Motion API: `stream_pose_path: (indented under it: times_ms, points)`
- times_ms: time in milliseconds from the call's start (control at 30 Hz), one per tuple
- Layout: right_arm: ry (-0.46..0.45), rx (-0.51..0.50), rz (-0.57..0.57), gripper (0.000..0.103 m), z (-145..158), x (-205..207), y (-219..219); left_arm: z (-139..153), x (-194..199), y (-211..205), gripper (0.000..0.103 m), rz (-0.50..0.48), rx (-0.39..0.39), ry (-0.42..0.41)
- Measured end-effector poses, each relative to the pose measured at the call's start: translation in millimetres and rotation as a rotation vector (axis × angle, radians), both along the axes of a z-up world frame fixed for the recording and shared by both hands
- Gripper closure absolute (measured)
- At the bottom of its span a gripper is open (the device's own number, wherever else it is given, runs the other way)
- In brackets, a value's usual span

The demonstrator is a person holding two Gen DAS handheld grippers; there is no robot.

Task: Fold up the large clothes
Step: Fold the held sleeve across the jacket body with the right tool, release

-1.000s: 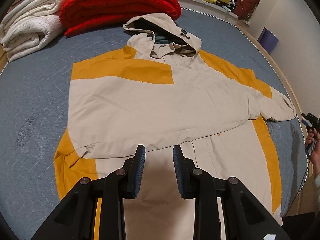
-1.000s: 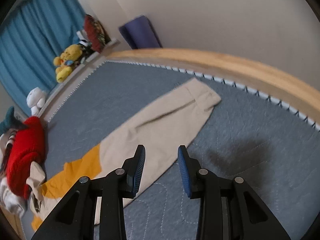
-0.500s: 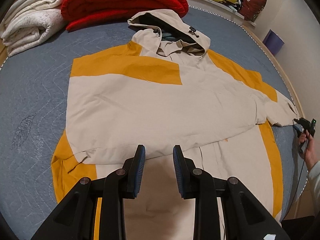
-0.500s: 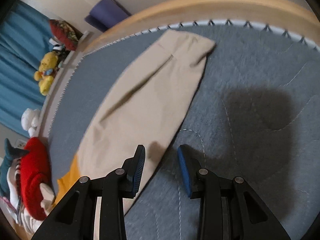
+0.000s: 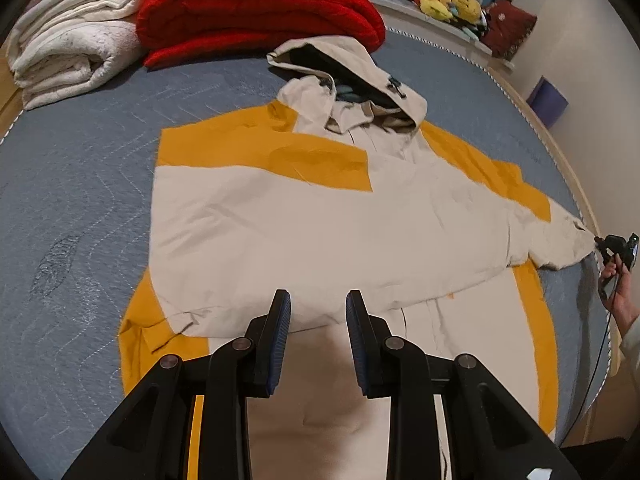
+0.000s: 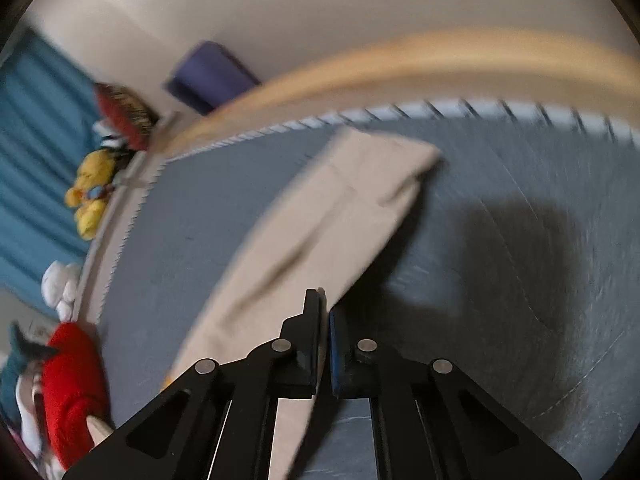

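Note:
A large beige and orange hooded jacket (image 5: 320, 220) lies flat on the grey-blue bed (image 5: 80, 200), its hood (image 5: 360, 80) toward the far end. My left gripper (image 5: 318, 300) hovers open over the jacket's lower body, with nothing between its fingers. One sleeve is folded across the chest. The other sleeve (image 6: 340, 220) stretches out to the bed's right edge. My right gripper (image 6: 324, 304) is shut on that sleeve's long edge, and the cloth there is raised off the bed (image 6: 520, 320). In the left wrist view the right gripper (image 5: 614, 246) shows at the sleeve's end.
A folded red blanket (image 5: 260, 4) and a white one (image 5: 72, 52) lie beyond the hood. Plush toys (image 5: 448, 0) sit on the far ledge, with a purple box (image 5: 548, 100) by the wall. A wooden bed rail (image 6: 400, 60) runs behind the sleeve. A person's hand (image 5: 620, 300) holds the right gripper.
The right gripper came down onto the sleeve's edge and went from open to shut on it. The sleeve's edge has come up off the bed. The left gripper shifted slightly, still open.

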State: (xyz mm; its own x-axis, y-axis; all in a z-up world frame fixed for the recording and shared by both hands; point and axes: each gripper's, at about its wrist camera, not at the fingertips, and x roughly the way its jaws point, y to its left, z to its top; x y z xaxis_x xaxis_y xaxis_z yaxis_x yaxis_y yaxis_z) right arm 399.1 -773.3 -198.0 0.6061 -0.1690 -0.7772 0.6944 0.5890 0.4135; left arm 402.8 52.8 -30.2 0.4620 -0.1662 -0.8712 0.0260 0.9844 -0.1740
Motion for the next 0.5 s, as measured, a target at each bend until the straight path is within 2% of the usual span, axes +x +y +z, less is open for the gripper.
stream_pose_path:
  times_ms: [133, 300, 400, 500]
  points:
    - [0.018, -0.122, 0.133, 0.1, 47.1, 23.4, 43.6, 12.0, -1.8, 15.4, 0.077, 0.037, -0.016, -0.011]
    - [0.054, -0.311, 0.367, 0.1, 102.8, 48.4, 129.0, 24.0, -7.5, 40.4, 0.077, 0.1, -0.046, -0.015]
    - [0.027, -0.387, 0.526, 0.101, 135.0, 57.3, 210.4, 28.5, -10.5, 55.0, 0.077, 0.136, -0.061, -0.013]
    - [-0.014, -0.44, 0.679, 0.101, 153.4, 58.9, 297.6, 28.8, -13.9, 68.4, 0.077, 0.152, -0.078, 0.008]
